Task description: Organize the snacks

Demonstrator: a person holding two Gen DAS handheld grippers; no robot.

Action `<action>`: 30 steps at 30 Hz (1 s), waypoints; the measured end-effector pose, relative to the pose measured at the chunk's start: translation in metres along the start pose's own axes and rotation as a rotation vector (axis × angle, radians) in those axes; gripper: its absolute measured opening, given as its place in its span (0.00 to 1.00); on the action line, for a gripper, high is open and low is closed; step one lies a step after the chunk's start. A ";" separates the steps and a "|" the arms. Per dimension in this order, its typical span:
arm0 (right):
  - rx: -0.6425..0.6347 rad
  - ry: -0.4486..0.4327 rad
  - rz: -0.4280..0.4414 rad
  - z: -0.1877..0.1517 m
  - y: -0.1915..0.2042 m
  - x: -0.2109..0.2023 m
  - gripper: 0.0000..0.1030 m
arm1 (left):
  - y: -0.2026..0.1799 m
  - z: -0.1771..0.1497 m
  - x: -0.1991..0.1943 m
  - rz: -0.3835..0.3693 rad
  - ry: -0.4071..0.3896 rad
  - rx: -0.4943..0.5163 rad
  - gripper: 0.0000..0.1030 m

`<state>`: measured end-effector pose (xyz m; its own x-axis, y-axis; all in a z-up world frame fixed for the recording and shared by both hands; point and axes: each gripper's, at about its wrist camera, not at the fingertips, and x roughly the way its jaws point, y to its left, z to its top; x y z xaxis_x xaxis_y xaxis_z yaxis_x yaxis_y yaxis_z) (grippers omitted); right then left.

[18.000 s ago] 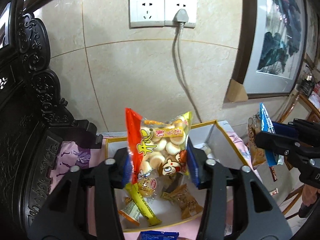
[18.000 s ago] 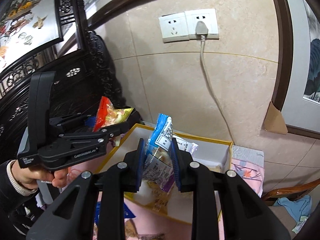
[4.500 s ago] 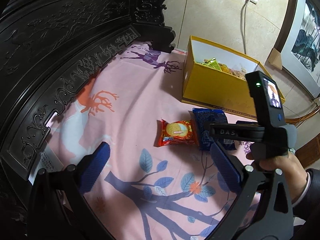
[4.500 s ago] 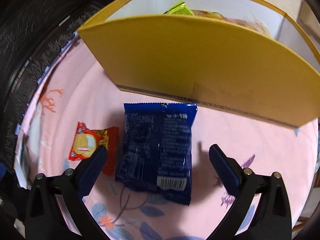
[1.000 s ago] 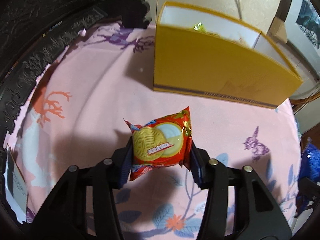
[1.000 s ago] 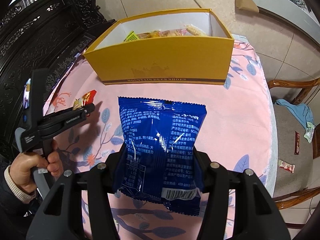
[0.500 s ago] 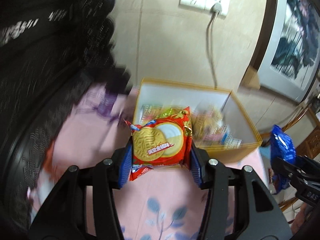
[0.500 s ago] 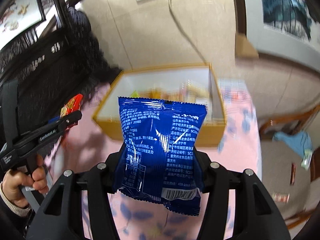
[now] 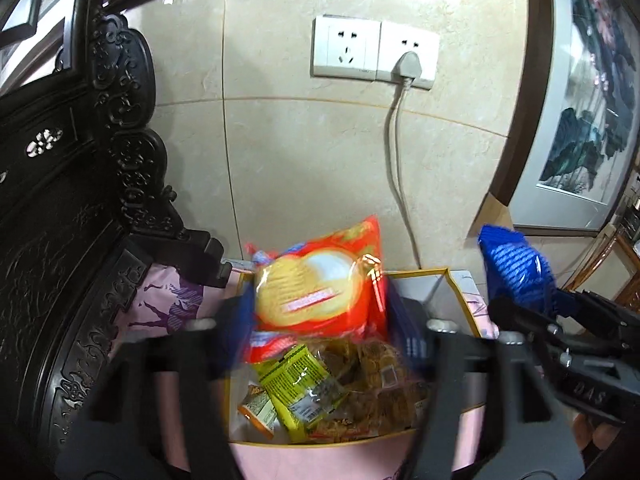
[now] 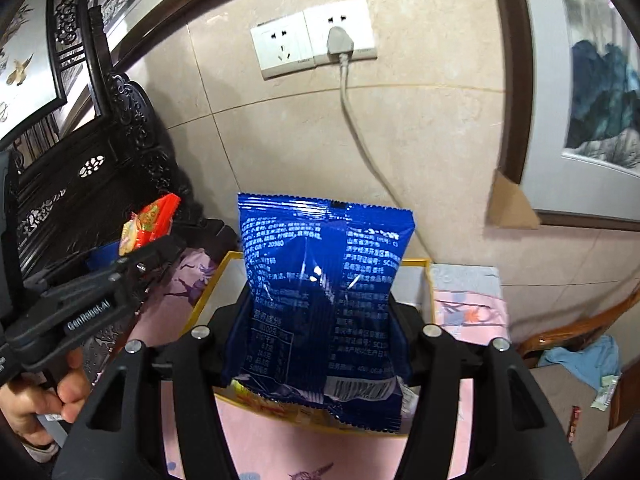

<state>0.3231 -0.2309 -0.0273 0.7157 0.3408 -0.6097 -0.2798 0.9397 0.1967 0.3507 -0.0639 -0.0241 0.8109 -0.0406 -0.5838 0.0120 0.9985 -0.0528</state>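
Note:
My left gripper (image 9: 320,320) is shut on a red biscuit packet (image 9: 316,288) and holds it over the open yellow box (image 9: 460,304), which holds several snack packs (image 9: 320,392). My right gripper (image 10: 320,332) is shut on a blue snack bag (image 10: 320,292) and holds it upright above the same box (image 10: 426,280). The blue bag also shows at the right of the left wrist view (image 9: 512,264). The red packet and left gripper show at the left of the right wrist view (image 10: 150,224).
The box stands on a pink patterned cloth (image 10: 276,448) against a tiled wall with sockets and a plugged cable (image 9: 400,160). Dark carved furniture (image 9: 80,220) rises on the left. A framed picture (image 9: 580,120) hangs right. A chair with blue cloth (image 10: 580,356) is at right.
Both grippers have swung up from the cloth and moved in over the box, each still holding its packet. The left view is motion-blurred.

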 end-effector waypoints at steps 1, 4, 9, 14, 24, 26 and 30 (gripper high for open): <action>0.007 0.015 -0.016 0.001 -0.002 0.005 0.98 | 0.000 -0.002 0.002 0.028 0.004 -0.004 0.98; 0.042 0.104 -0.062 -0.004 -0.007 0.014 0.99 | 0.003 -0.008 0.007 0.031 0.039 0.002 0.98; 0.089 0.125 -0.091 -0.020 -0.017 0.012 0.99 | 0.009 -0.022 0.008 0.053 0.073 -0.001 0.98; 0.102 0.118 -0.104 -0.022 -0.020 0.005 0.99 | 0.010 -0.025 0.003 0.079 0.072 -0.002 0.98; 0.091 0.115 -0.108 -0.023 -0.018 -0.004 0.99 | 0.001 -0.026 -0.004 0.107 0.054 0.043 0.98; 0.083 0.116 -0.115 -0.024 -0.017 -0.004 0.99 | 0.001 -0.026 -0.005 0.107 0.054 0.041 0.98; 0.074 0.127 -0.122 -0.026 -0.016 -0.003 0.99 | 0.003 -0.026 -0.005 0.102 0.057 0.024 0.98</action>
<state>0.3091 -0.2476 -0.0489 0.6538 0.2224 -0.7233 -0.1450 0.9749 0.1687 0.3313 -0.0618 -0.0418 0.7742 0.0600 -0.6300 -0.0544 0.9981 0.0283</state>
